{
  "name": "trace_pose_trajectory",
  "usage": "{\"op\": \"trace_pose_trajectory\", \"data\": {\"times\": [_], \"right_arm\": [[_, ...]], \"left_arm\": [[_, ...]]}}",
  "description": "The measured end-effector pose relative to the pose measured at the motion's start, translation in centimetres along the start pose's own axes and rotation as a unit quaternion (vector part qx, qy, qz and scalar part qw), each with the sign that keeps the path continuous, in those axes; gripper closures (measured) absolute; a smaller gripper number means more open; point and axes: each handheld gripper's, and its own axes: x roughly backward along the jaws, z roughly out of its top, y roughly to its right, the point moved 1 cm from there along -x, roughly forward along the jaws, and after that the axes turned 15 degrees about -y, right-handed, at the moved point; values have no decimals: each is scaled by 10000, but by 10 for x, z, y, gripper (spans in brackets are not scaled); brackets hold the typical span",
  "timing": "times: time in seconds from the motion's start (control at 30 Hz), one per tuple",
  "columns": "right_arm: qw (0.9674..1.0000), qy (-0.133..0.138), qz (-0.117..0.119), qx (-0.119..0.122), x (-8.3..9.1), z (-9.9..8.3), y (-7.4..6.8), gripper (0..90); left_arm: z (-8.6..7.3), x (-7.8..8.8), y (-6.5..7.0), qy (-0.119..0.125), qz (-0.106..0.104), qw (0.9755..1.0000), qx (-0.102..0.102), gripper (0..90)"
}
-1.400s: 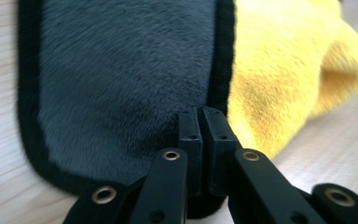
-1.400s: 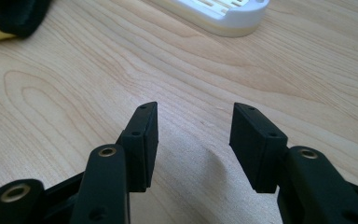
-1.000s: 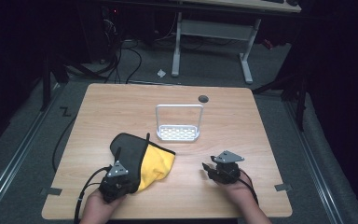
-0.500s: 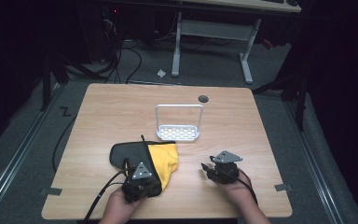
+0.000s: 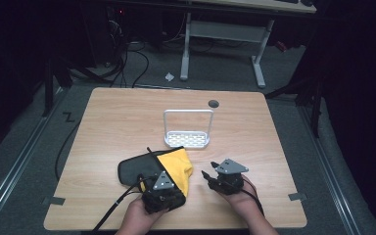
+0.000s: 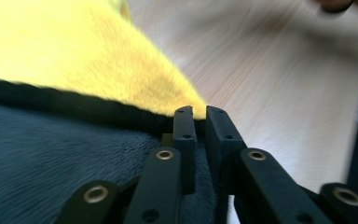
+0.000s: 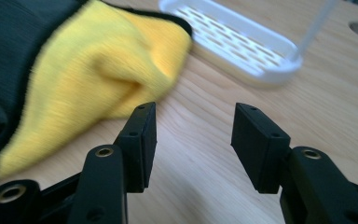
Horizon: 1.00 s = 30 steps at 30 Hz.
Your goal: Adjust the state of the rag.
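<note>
Left gripper (image 6: 196,111) sits over the near edge of the black-and-yellow cloth (image 5: 174,164); its jaws have just been opening and now stand a narrow slit apart, with the cloth's black hem lying right at their tips, and I cannot tell whether any fabric is caught in the slit. Right gripper (image 7: 193,121) has its jaws spread over bare table (image 5: 117,117), nothing between them. The yellow fold lies just left of the right gripper's jaws, the white rack (image 7: 242,42) beyond them.
</note>
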Motion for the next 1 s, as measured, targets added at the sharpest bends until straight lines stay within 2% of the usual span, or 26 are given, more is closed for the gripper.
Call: {"op": "trace_pose_trajectory", "data": {"times": [0.07, 0.13, 0.17, 0.27, 0.33, 0.4, 0.47, 0.53, 0.57, 0.6, 0.63, 0.67, 0.7, 0.73, 0.77, 0.87, 0.93, 0.97, 1.0], "right_arm": [[9998, 138, 120, 92, 4, 7, -11, 499], [9992, 224, 196, 249, 5, 14, -24, 494], [9984, 255, 296, 402, 3, 20, -37, 489], [9971, 208, 442, 578, -4, 29, -54, 485], [9966, 176, 482, 643, -7, 31, -59, 483], [9957, 111, 526, 752, -14, 36, -69, 483], [9953, -44, 487, 837, -27, 40, -78, 485], [9950, -189, 345, 914, -36, 41, -80, 490], [9950, -189, 345, 914, -36, 41, -80, 490], [9949, -270, 310, 916, -40, 41, -80, 494], [9949, -408, 283, 884, -45, 39, -79, 562], [9949, -408, 283, 884, -45, 39, -79, 562], [9952, -413, 138, 878, -43, 37, -80, 782], [9952, -413, 138, 878, -43, 37, -80, 782], [9952, -381, 69, 901, -39, 36, -77, 856], [9965, -303, 33, 773, -30, 34, -70, 864], [9969, -283, 59, 725, -27, 33, -68, 853], [9973, -267, 236, 636, -25, 31, -67, 711], [9973, -267, 236, 636, -25, 31, -67, 711]], "left_arm": [[-5, 22, -4, 248, 116, 9996, 34, 797], [-13, 44, -15, 479, 288, 9983, 190, 791], [-19, 54, -22, 590, 380, 9971, 302, 782], [-37, 76, -51, 810, 563, 9919, 798, 773], [-48, 83, -69, 908, 676, 9874, 1104, 767], [-57, 86, -84, 880, 852, 9835, 1331, 750], [-64, 88, -96, 816, 922, 9807, 1520, 732], [-70, 89, -105, 793, 845, 9790, 1676, 719], [-72, 87, -108, 745, 756, 9787, 1760, 719], [-74, 83, -110, 669, 657, 9793, 1793, 708], [-74, 78, -110, 563, 635, 9805, 1773, 694], [-74, 73, -109, 429, 659, 9817, 1733, 694], [-73, 68, -107, 347, 672, 9826, 1698, 686], [-71, 64, -105, 278, 673, 9837, 1646, 686], [-70, 61, -104, 213, 698, 9845, 1593, 685], [-68, 50, -100, 3, 857, 9864, 1405, 688], [-67, 49, -99, 28, 863, 9867, 1374, 692], [-67, 48, -99, 28, 863, 9868, 1372, 704], [-67, 48, -99, 27, 898, 9868, 1348, 704]]}}
